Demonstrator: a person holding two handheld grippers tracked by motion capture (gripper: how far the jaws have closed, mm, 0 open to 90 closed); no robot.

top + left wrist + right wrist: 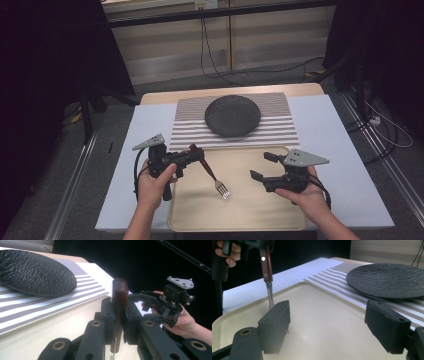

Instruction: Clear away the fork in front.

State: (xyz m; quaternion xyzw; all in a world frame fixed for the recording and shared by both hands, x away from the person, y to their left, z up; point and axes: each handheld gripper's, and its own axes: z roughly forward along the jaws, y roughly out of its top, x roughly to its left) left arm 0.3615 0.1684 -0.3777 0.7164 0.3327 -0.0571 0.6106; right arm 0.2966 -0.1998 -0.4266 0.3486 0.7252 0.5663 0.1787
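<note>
A fork (pixel 210 173) with a dark wooden handle (pixel 119 293) hangs slanted, tines down, just above a beige tray (pixel 250 212). My left gripper (pixel 192 152) is shut on the handle near its top end, over the tray's left rear corner. In the right gripper view the fork (pixel 267 267) hangs from that gripper at the upper left. My right gripper (pixel 263 165) hovers over the right side of the tray, open, with nothing between its fingers (pixel 275 325).
A round black plate (pixel 232 115) lies on a striped placemat (pixel 286 131) behind the tray. A white sheet (pixel 330 150) covers the table under both. Dark stands and cables lie on the floor beyond the table.
</note>
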